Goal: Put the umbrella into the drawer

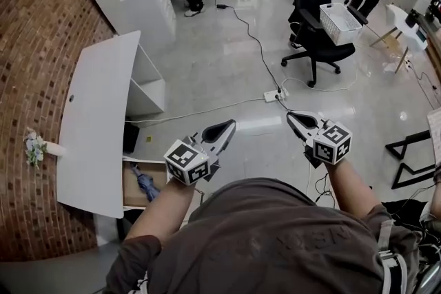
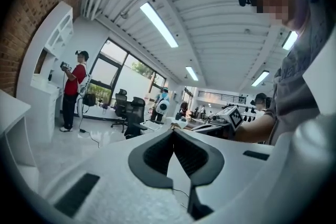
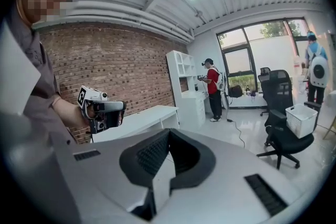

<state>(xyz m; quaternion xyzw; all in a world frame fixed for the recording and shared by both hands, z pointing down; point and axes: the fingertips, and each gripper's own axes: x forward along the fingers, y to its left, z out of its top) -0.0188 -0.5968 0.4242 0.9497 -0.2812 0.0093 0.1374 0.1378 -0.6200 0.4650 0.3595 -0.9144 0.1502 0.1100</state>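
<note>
Umbrella lying in the open drawer beneath the desk — left gripper and right gripper held high, clear of it, fingers pressed together on nothing; probably only drawer-closing left.

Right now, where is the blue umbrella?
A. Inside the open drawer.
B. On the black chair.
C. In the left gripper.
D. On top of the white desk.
A: the umbrella lies inside the open drawer that sticks out from under the white desk, and the left gripper and right gripper are both shut on nothing.
</note>
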